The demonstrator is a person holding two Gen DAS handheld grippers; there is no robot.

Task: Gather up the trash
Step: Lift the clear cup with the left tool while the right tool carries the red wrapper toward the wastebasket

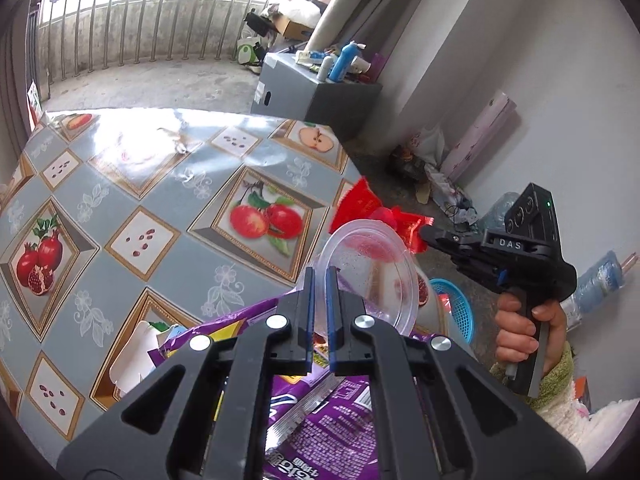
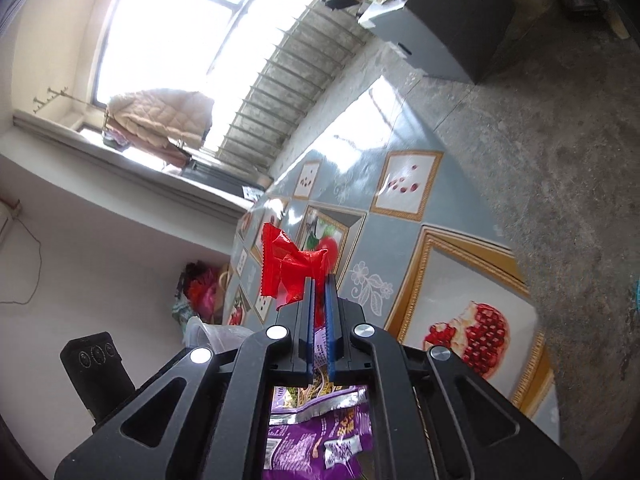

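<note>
Both wrist views close, angled down, sharing fruit-print table point(image 1: 168, 184)

The left gripper point(image 1: 320, 276) is covering the near rim of the clear plastic cup point(image 1: 370, 272). The purple snack bag point(image 2: 316, 436) is showing only between gripper arms, its print too blurred to read. The blue basket point(image 1: 456, 308) is lying partly hidden behind the cup.

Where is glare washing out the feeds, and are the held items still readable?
Left wrist view: window light blows out the far tablecloth; the clear plastic cup in the left tongs stays sharp. Right wrist view: the window is overexposed and glare streaks the cloth, yet the red wrapper in the right tongs reads clearly. Both views bend at the edges.
</note>
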